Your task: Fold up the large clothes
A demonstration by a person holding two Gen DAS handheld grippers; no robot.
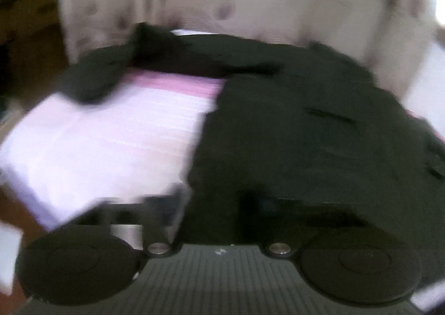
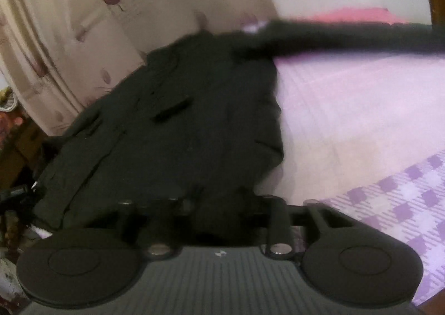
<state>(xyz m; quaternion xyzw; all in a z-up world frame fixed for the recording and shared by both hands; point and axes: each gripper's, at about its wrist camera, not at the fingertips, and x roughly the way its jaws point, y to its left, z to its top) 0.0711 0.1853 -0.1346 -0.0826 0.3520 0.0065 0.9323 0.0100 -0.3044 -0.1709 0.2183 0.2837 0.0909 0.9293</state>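
I see one dark jacket [image 1: 292, 120] of soft, matte cloth lying on the bed [image 1: 111, 134], whose pale pink sheet is finely ribbed, with one sleeve stretched sideways. My left claw [image 1: 214, 203] and right claw [image 2: 219, 212] each pinch the jacket's near hem. Floral curtains [image 2: 69, 23] hang behind.

Motion blur smeared both views. The dark garment [image 1: 292, 134] hid the left gripper's [image 1: 211, 212] fingertips; the right gripper's [image 2: 217, 212] likewise.
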